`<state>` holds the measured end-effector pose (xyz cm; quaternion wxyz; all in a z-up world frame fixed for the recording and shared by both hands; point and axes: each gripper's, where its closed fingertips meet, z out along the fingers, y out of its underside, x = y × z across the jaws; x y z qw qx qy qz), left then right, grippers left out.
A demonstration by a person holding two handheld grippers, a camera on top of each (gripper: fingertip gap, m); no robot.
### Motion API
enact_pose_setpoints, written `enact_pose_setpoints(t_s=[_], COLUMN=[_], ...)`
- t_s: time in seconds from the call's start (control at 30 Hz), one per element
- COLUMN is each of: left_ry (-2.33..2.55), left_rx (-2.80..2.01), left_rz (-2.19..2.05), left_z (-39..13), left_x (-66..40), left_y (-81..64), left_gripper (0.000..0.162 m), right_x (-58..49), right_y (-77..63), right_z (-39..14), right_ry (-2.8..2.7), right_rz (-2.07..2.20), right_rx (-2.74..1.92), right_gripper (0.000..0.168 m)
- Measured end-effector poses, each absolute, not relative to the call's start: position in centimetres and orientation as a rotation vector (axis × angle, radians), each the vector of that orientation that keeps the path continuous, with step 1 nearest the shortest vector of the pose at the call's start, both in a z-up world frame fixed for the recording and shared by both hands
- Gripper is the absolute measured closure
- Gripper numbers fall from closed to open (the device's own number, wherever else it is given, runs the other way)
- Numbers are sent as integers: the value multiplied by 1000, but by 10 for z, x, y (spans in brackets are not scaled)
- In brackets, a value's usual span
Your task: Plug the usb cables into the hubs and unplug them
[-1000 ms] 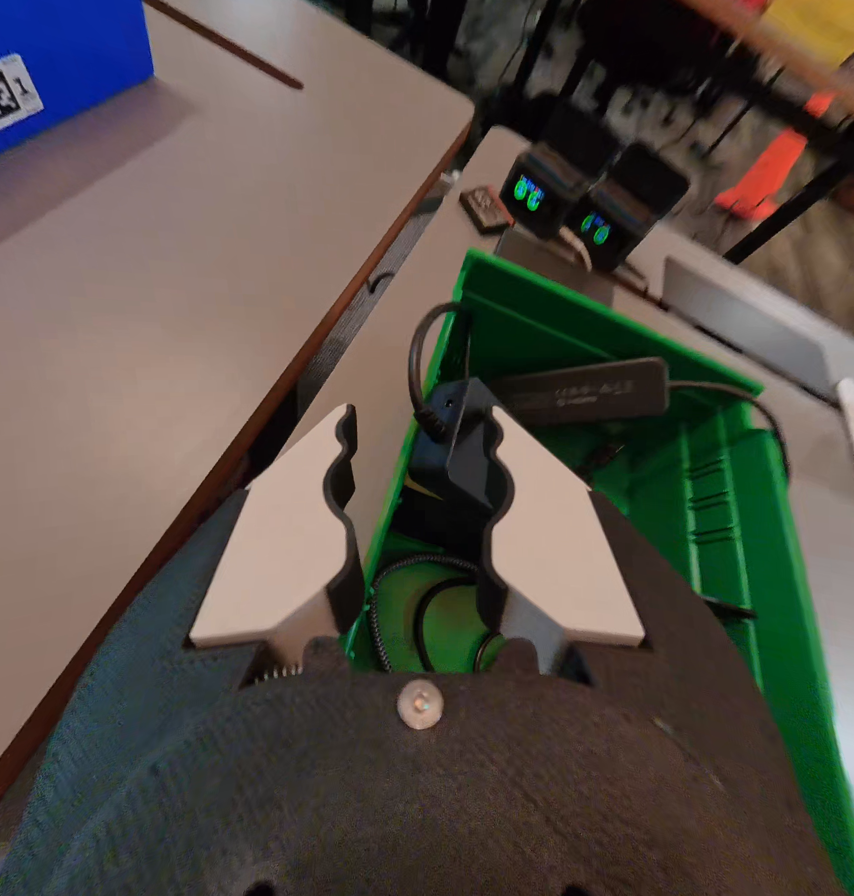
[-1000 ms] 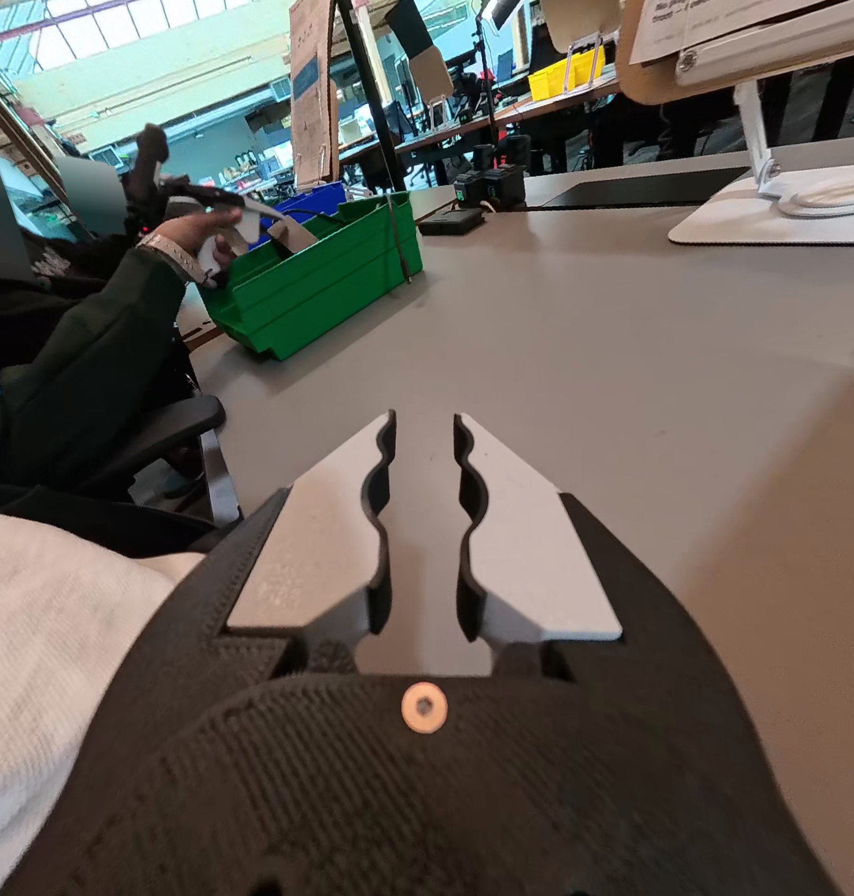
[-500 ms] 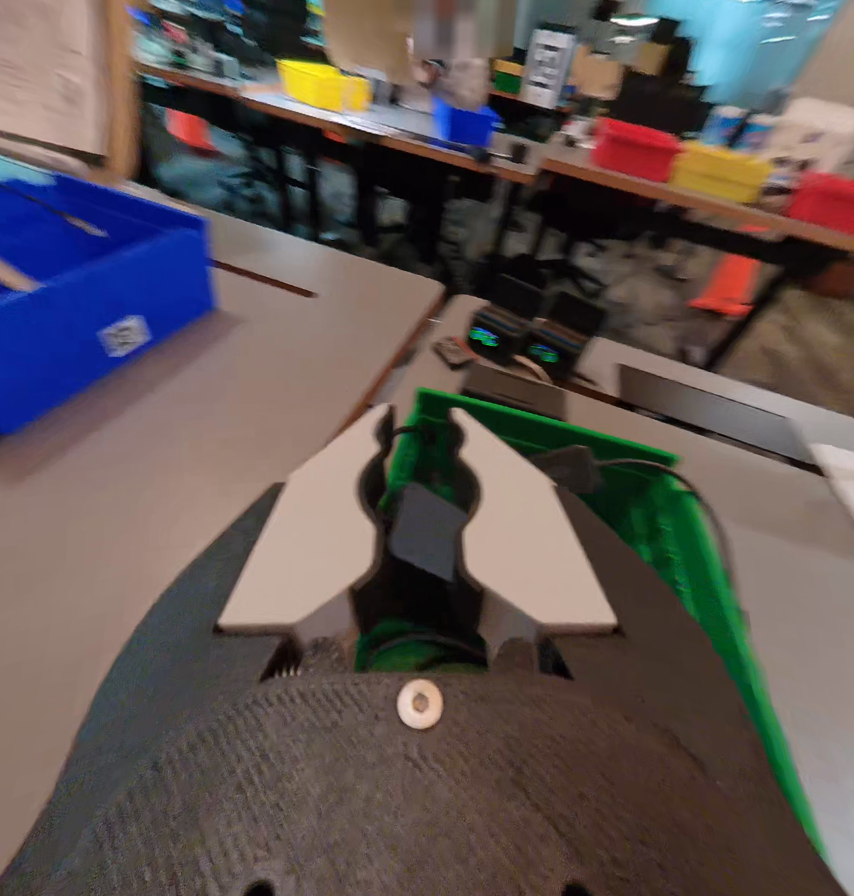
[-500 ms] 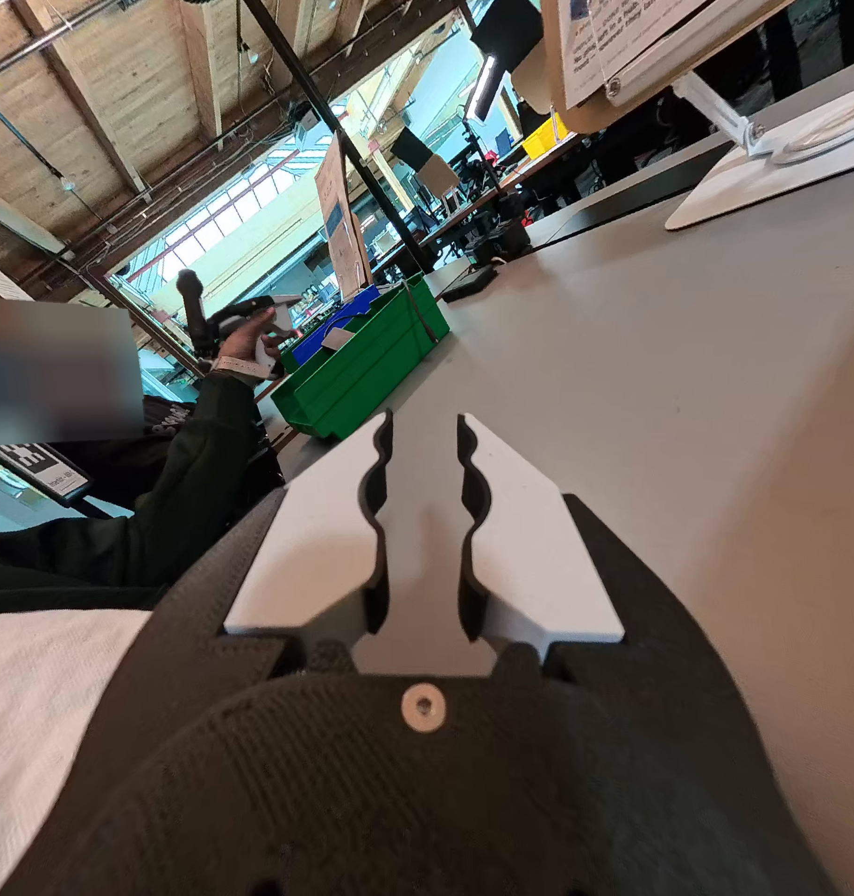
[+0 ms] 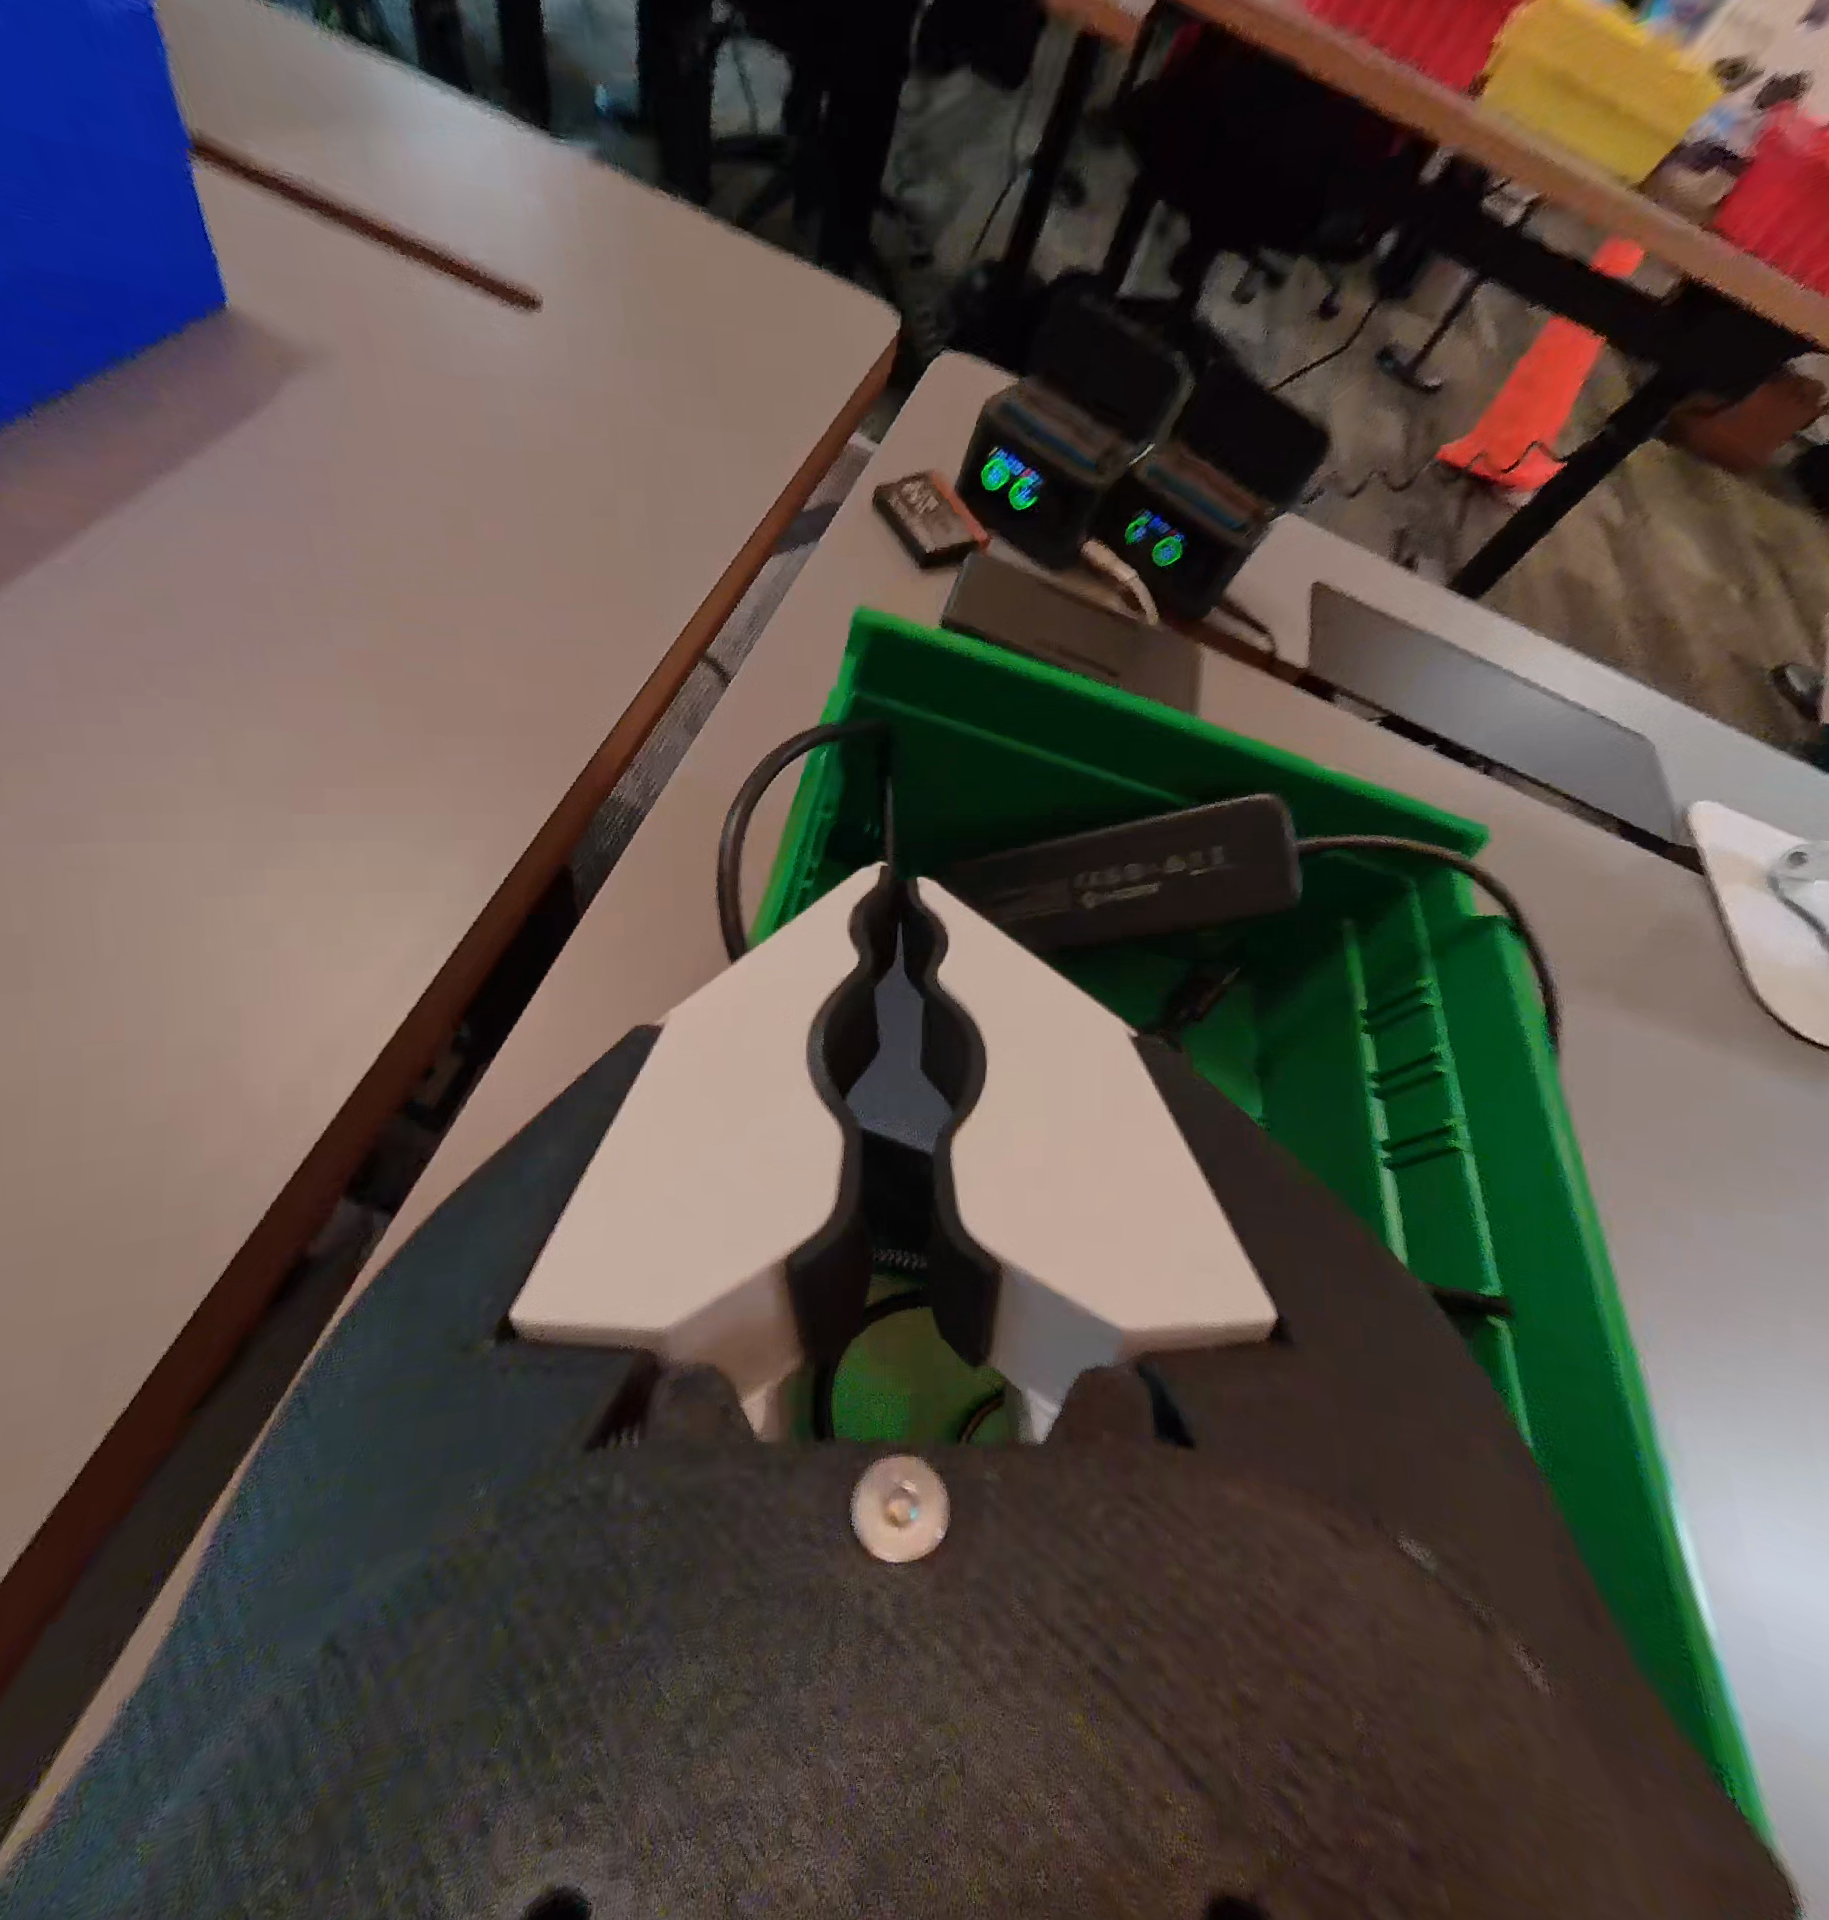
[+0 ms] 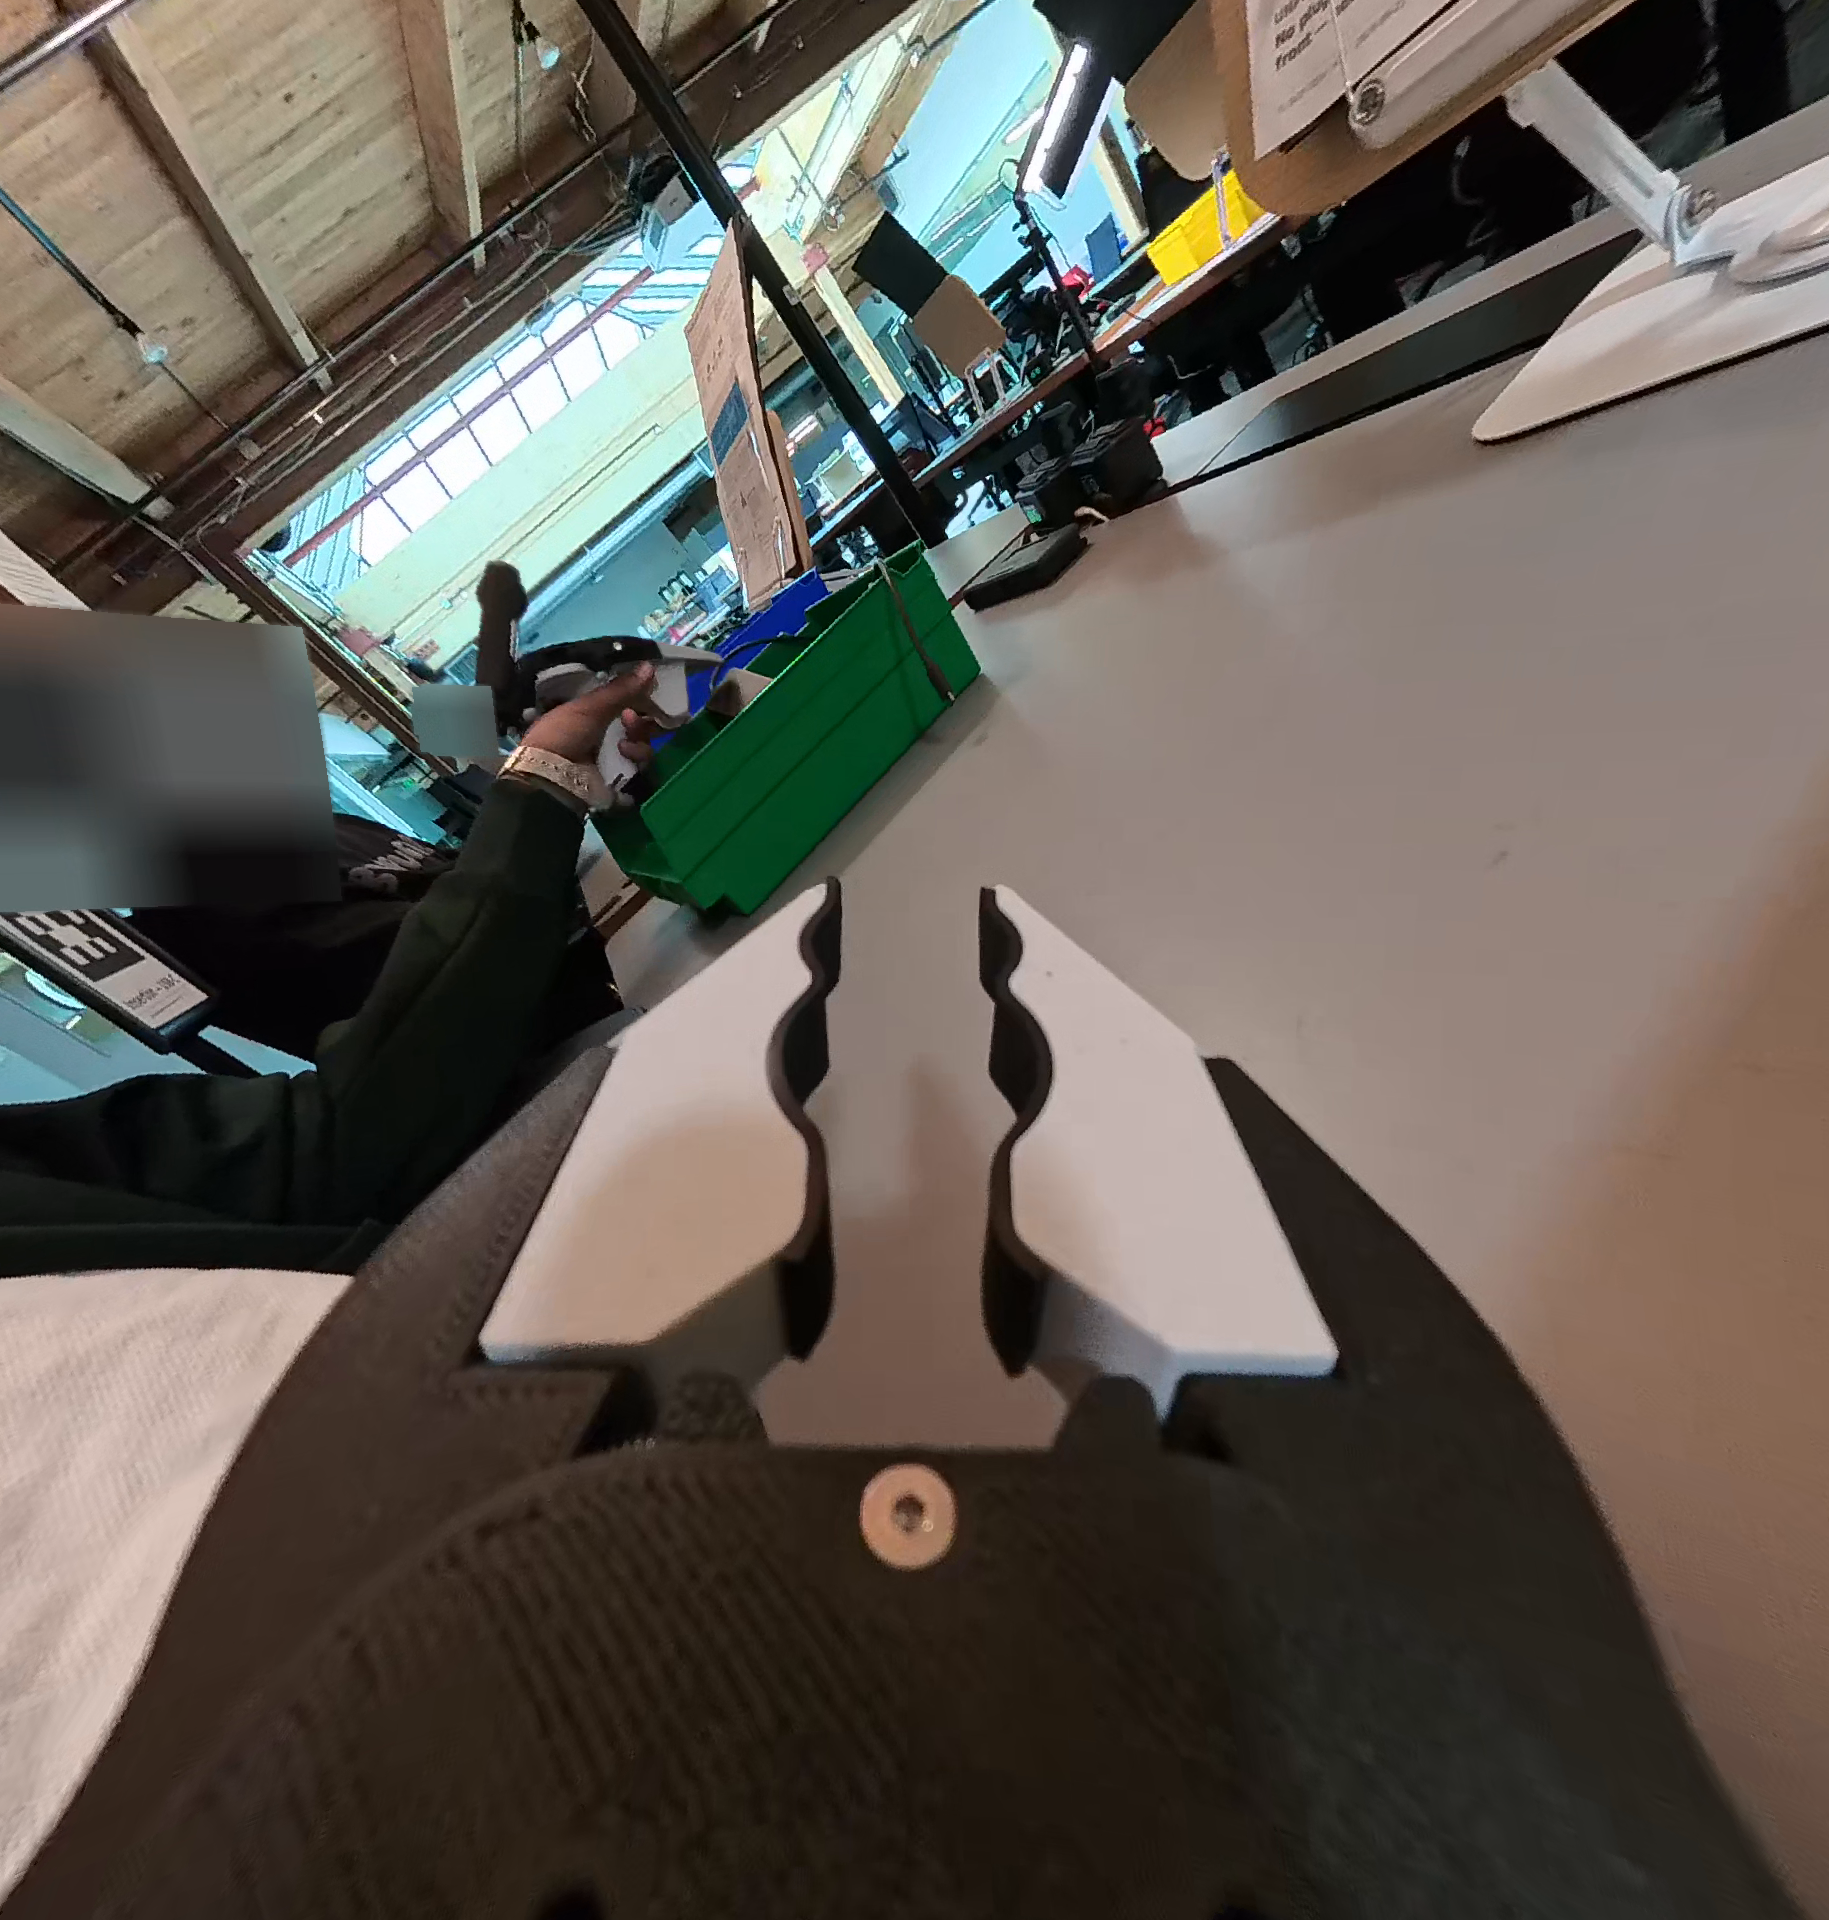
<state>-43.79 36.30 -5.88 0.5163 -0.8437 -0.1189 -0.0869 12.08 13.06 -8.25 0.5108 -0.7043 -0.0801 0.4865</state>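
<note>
My left gripper (image 5: 897, 883) is shut on a small dark USB hub (image 5: 897, 1049), held over the near left end of the green bin (image 5: 1409, 1091). The hub's black cable (image 5: 728, 831) loops out past the fingertips and over the bin's left wall. A second, long black hub (image 5: 1138, 878) lies in the bin's far end with its cable running off to the right. My right gripper (image 6: 910, 904) is open and empty above the grey table. Far off in the right wrist view, the green bin (image 6: 806, 748) and the left gripper (image 6: 681, 675) in a person's hand also show.
Two black charger boxes with green displays (image 5: 1086, 488) and a grey laptop (image 5: 1481, 696) lie beyond the bin. A blue bin (image 5: 58, 208) sits on the neighbouring table at left, across a gap. A white stand base (image 6: 1668, 332) is at far right.
My left gripper has closed from open onto the small hub, and its view swung up and back down. My right gripper has tilted upward, staying open.
</note>
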Motion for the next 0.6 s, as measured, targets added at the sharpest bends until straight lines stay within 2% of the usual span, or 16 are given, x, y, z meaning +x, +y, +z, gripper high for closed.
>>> enact_pose_setpoints(t_s=[0.17,0.27,0.4,0.43,0.5,0.53,0.6], left_ry=[-156,-212,-317,-316,-328,-346,-374], left_rx=[-1786,-1709,-1660,-1709,-1877,-1955,-2025], left_rz=[-423,-206,-96,-154,-313,-368,-329], left_z=[8,39,40,25,-15,-34,-55], left_x=[-408,-434,-469,-468,-460,-457,-459], left_y=[353,340,326,330,339,342,347], left_gripper=[162,162,162,155,111,99,99], right_x=[121,119,118,117,117,117,117], right_y=[130,128,127,127,127,127,128], right_z=[-82,-82,-82,-82,-82,-82,-82], right_ry=[-190,-200,-209,-210,-209,-207,-204], right_rz=[1174,1172,1176,1178,1181,1183,1185], right_rx=[-1693,-1695,-1697,-1696,-1697,-1698,-1698], right_gripper=[142,142,142,142,142,142,142])
